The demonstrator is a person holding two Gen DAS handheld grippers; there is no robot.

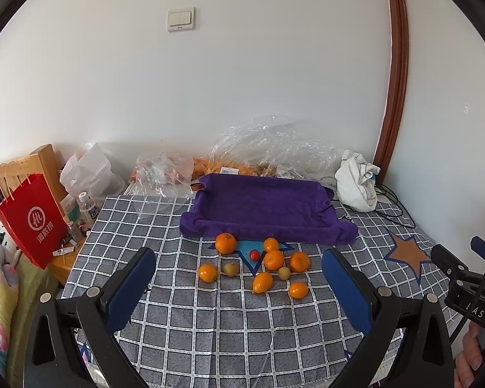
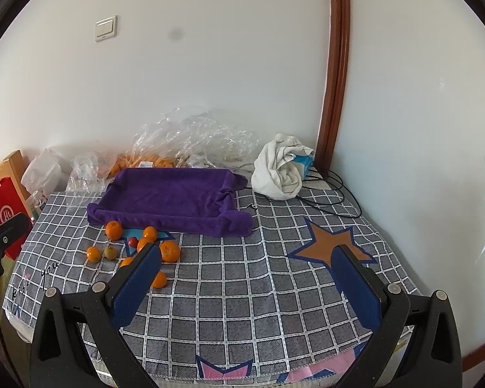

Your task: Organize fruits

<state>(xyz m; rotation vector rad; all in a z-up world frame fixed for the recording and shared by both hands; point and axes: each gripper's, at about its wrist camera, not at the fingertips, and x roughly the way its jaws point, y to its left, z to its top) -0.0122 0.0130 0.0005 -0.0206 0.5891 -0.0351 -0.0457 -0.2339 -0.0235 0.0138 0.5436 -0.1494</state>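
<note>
You hold both grippers low over the checked cloth (image 1: 210, 323). The purple towel tray (image 1: 262, 207) lies at the back. Your left gripper (image 1: 239, 278) and right gripper (image 2: 249, 274) are spread wide, holding nothing. The oranges (image 1: 274, 259) sit just in front of the tray.

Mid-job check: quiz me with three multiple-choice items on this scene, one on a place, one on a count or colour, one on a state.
1. Where do the loose fruits lie?
A. inside the purple towel tray
B. on the checked cloth in front of the tray
C. in the red bag

2. How many small red fruits are among them?
A. one
B. three
C. none

3. How does the left gripper stand?
A. shut on an orange
B. shut on nothing
C. open, holding nothing

Answers:
1 B: they sit on the checked cloth by the near edge of the purple towel tray, which holds none.
2 A: a single red fruit shows.
3 C: its fingers are spread wide, nothing between them.
</note>
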